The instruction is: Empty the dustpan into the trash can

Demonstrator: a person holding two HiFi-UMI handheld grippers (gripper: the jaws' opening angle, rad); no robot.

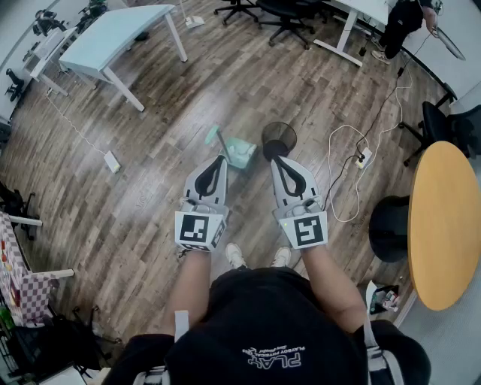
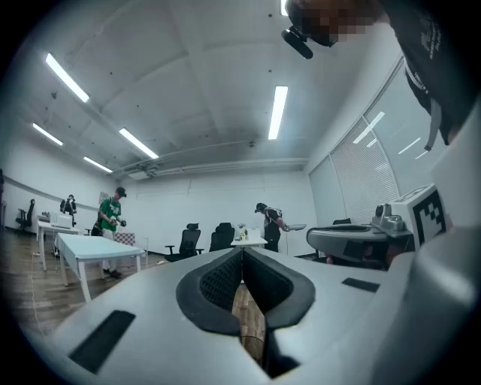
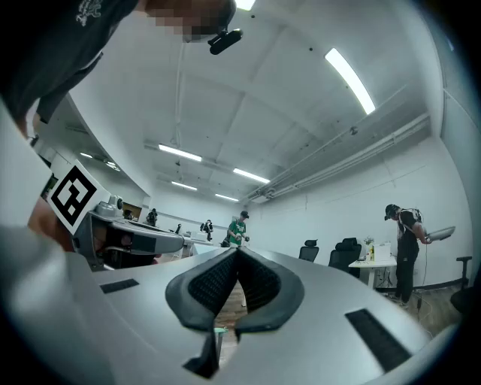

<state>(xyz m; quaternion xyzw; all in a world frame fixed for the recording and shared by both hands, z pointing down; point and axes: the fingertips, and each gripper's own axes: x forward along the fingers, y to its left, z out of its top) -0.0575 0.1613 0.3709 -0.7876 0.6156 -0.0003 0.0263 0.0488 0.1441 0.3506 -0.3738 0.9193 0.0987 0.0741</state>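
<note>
In the head view a green dustpan (image 1: 239,153) with an upright handle stands on the wood floor. A black mesh trash can (image 1: 279,138) stands just to its right. My left gripper (image 1: 219,159) is held level in front of me, its tip near the dustpan's left side, shut with nothing in it. My right gripper (image 1: 276,160) is beside it, tip just below the trash can, also shut and empty. In each gripper view the black pads meet at the tips: left gripper (image 2: 242,250), right gripper (image 3: 237,252). Neither touches the dustpan.
A light blue table (image 1: 113,34) stands at the far left, and a round wooden table (image 1: 445,225) with a black stool (image 1: 390,227) at the right. A white cable and power strip (image 1: 361,159) lie right of the can. Office chairs (image 1: 289,13) and a person (image 1: 402,22) are at the back.
</note>
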